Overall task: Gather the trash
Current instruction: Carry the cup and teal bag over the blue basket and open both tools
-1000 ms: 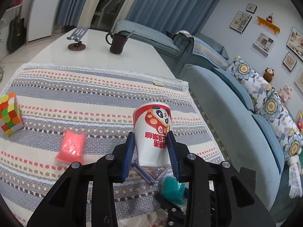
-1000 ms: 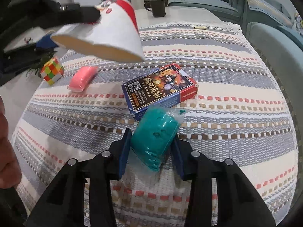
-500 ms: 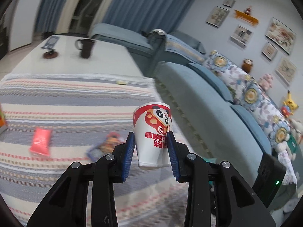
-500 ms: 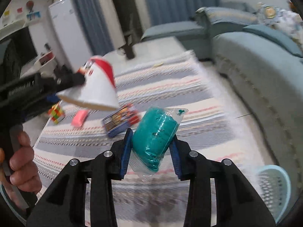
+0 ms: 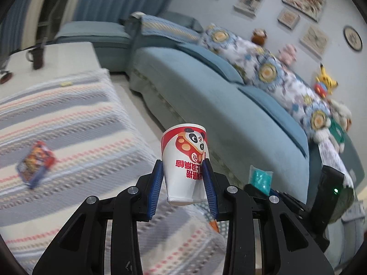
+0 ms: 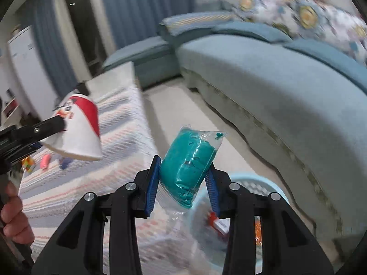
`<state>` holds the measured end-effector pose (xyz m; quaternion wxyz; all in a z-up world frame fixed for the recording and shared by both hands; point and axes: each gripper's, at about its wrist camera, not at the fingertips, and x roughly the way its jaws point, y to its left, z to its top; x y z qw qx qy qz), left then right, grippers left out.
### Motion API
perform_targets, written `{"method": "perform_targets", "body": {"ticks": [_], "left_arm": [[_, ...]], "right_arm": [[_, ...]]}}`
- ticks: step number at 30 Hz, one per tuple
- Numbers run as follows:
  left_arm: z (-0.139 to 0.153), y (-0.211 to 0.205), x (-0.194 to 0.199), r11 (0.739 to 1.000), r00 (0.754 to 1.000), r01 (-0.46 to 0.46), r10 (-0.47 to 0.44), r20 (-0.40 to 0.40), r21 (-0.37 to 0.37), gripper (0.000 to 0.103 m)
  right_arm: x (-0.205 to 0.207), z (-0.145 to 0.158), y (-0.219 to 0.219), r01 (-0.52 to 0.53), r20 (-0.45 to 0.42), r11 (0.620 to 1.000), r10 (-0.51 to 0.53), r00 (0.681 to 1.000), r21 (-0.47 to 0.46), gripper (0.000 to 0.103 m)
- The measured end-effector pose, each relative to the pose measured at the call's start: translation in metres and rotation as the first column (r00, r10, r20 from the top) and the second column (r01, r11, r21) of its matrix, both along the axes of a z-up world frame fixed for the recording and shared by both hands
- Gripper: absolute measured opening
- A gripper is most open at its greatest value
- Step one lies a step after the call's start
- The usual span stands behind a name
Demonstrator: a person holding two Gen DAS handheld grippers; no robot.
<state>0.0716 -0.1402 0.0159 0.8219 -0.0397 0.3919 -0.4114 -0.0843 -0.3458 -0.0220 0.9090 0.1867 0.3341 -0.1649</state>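
Note:
My left gripper (image 5: 183,183) is shut on a white paper cup (image 5: 184,160) with a red rim and a panda print, held in the air past the table's right edge. The cup also shows in the right wrist view (image 6: 78,130). My right gripper (image 6: 182,181) is shut on a teal clay lump in a clear bag (image 6: 188,162), held above a light blue basket (image 6: 252,183) on the floor. The basket holds some red and orange scraps. The teal bag also shows in the left wrist view (image 5: 260,178).
A table with a striped cloth (image 5: 68,123) lies to the left, with a blue card box (image 5: 35,162) on it. A pink packet (image 6: 44,161) and a colour cube (image 6: 27,162) lie farther back. A long blue sofa (image 5: 229,105) runs along the right.
Both grippers have swung right, away from the table towards the sofa side, each still holding its item. The basket has come into the right wrist view, under the teal bag.

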Motion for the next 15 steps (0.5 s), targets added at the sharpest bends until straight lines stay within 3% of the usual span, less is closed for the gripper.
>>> {"method": "perform_targets", "body": {"ticks": [8, 15], "left_arm": [[-0.050, -0.067, -0.034, 0.986, 0.990, 0.129, -0.122, -0.068, 0.102, 0.033], [-0.080, -0.099, -0.046, 0.965, 0.976, 0.201, -0.183, -0.115, 0.166, 0.035]], "right_arm": [[-0.030, -0.066, -0.051, 0.136, -0.146, 0.985, -0.119, 0.982, 0.109, 0.035], [-0.042, -0.093, -0.068, 0.191, -0.212, 0.972, -0.160, 0.964, 0.138, 0.038]]}}
